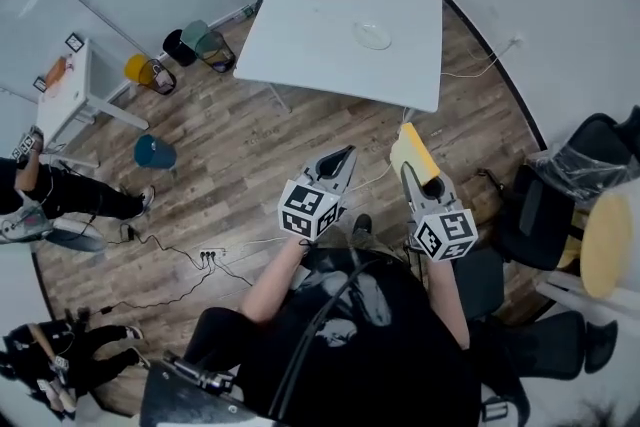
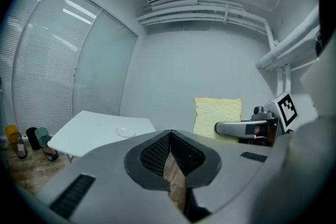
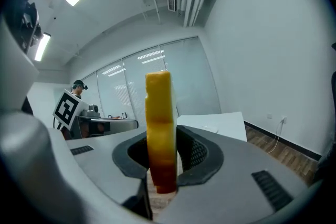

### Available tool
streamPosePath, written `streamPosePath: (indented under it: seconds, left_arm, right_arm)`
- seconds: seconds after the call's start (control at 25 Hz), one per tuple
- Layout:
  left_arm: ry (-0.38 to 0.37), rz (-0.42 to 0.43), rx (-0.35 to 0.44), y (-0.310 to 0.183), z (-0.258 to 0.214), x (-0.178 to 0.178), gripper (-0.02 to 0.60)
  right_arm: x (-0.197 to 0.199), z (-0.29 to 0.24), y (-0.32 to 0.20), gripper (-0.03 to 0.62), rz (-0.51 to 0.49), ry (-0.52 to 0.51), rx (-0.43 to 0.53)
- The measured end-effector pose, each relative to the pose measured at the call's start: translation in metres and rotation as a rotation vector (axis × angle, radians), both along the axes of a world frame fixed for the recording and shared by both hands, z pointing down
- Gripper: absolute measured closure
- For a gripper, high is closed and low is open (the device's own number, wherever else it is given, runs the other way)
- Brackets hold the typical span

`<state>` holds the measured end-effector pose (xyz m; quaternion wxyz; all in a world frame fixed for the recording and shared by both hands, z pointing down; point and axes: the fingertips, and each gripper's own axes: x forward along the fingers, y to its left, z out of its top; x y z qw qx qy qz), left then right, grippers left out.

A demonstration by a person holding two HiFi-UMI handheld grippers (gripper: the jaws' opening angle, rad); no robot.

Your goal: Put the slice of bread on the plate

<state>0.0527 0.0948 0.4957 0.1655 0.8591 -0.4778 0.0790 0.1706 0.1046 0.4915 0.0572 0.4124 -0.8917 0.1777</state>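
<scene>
Right tongs (image 1: 412, 173) are clamped on the slice of bread (image 1: 414, 151). In the right gripper view the slice stands upright and edge-on between the pads, lower end down in the throat and most of it sticking up past the tips; left tongs (image 1: 346, 159) are closed tip to tip and empty, just wood floor (image 1: 250, 145) showing through the gap behind the tips; both are held out in front of the person, side by side, over the floor; the white bench (image 1: 300, 45) is well ahead of them; the clear plate (image 1: 373, 35) sits on it, toward the right; so the bread's still well apart from the plate
</scene>
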Motion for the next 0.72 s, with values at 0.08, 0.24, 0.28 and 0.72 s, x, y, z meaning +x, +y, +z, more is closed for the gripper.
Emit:
streamPosePath:
  seconds: [0.08, 0.24, 0.28, 0.72]
  left_arm:
    - [-0.009, -0.006, -0.005, -0.019, 0.003, 0.003, 0.574]
    - [-0.02, -0.017, -0.033, -0.057, 0.014, -0.003, 0.574]
    - [-0.019, -0.019, -0.039, -0.069, 0.016, -0.007, 0.574]
    - [0.014, 0.049, -0.092, -0.241, 0.057, -0.063, 0.574]
  right_arm:
    - [0.003, 0.004, -0.022, 0.5, -0.014, 0.002, -0.009]
    - [-0.002, 0.016, -0.057, 0.5, -0.03, 0.004, -0.041]
    - [-0.006, 0.018, -0.069, 0.5, -0.033, 0.005, -0.044]
    - [-0.068, 0.062, -0.239, 0.5, 0.015, 0.11, -0.082]
